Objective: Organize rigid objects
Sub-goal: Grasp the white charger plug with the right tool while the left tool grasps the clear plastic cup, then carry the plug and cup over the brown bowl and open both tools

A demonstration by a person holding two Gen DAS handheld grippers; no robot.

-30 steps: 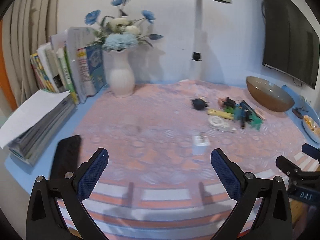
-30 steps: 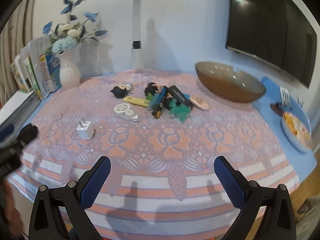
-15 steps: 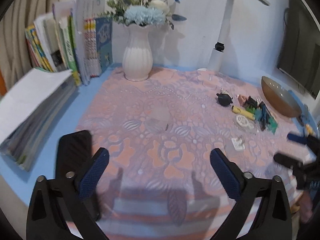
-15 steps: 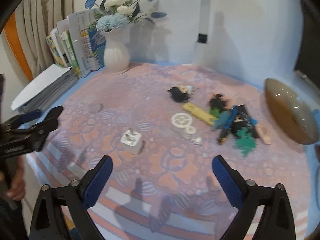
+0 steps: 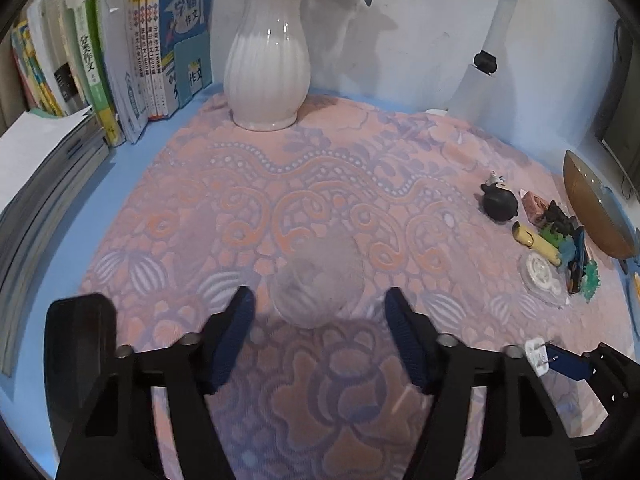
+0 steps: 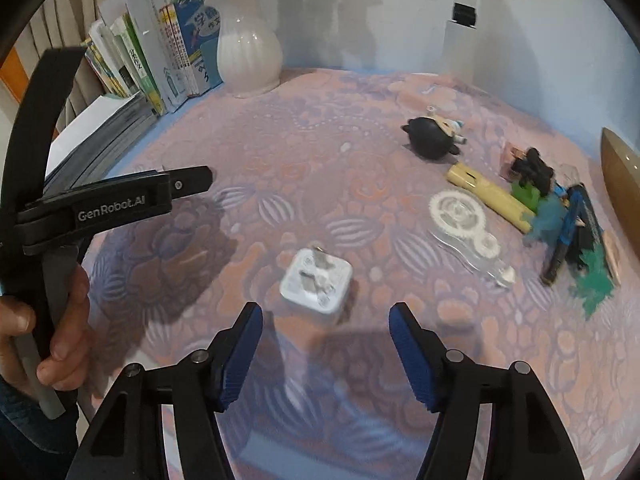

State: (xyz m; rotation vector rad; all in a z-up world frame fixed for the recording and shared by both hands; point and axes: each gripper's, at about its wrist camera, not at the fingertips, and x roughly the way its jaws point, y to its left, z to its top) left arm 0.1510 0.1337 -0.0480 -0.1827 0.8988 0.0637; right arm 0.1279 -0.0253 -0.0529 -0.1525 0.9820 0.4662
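A small translucent round thing (image 5: 320,276) lies on the patterned cloth, its near edge between the fingertips of my left gripper (image 5: 320,312). The jaws are closing, and the pads stay clear of it. A white charger plug (image 6: 316,280) lies prongs up just ahead of my right gripper (image 6: 324,316). Those jaws are closing too, with gaps on both sides of the plug. The right wrist view shows the left gripper (image 6: 192,180) side-on at the left, held by a hand. The left wrist view shows the plug (image 5: 536,354) beside a blue pad (image 5: 568,364) of the right gripper.
At the right lie a black figurine head (image 6: 430,140), a yellow tube (image 6: 488,196), a clear tape dispenser (image 6: 460,216) and several small toys (image 6: 568,224), beside a brown bowl (image 5: 592,208). A white vase (image 5: 268,64), books (image 5: 152,48), stacked papers (image 5: 40,168) and a black slab (image 5: 80,344) line the back and left.
Both grippers have come forward and down to the cloth and their jaws have narrowed. The round thing now sits at the left fingertips, the plug at the right ones.
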